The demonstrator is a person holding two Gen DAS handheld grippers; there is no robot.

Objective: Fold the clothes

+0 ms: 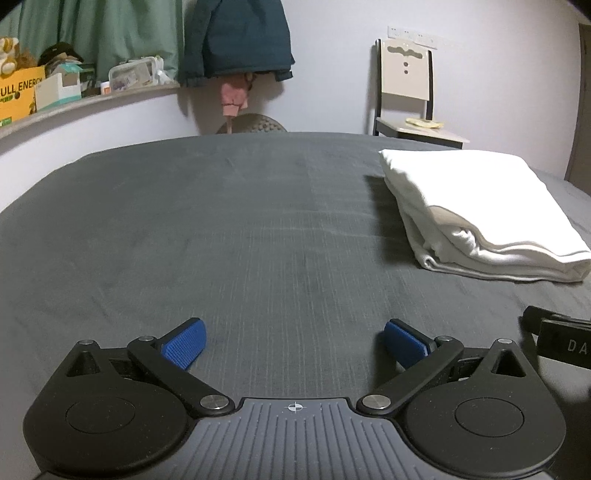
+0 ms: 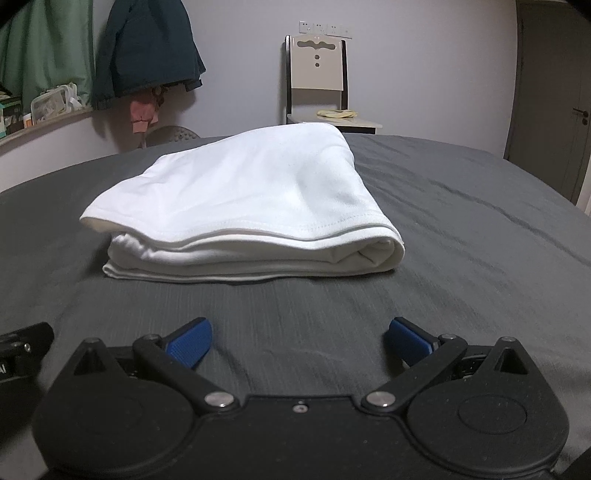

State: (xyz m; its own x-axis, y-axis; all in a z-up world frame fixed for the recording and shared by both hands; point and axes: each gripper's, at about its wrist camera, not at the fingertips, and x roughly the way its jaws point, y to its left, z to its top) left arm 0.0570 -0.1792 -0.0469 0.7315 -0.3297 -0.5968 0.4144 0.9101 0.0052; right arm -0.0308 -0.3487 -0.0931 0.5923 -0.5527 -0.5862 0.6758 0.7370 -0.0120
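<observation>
Lying lengthwise away, folded white garment (image 2: 236,206); left gripper (image 1: 295,343) and right gripper (image 2: 299,341) spread, empty

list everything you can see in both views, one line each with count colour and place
folded garment: one, white, lying on the bed, ahead of the right tool
bed sheet: one, dark grey, covers the whole bed
chair: one, cream back with black frame, against the far wall
yellowish item: one, on the chair seat, too small to identify
jacket: one, dark teal, hanging on the far wall
curtain: one, green, far left
boxes: several, yellow and white, on the left ledge
door: one, grey-brown, far right
left tool: one, black with blue pads, open, empty
right tool: one, black with blue pads, open, empty
</observation>
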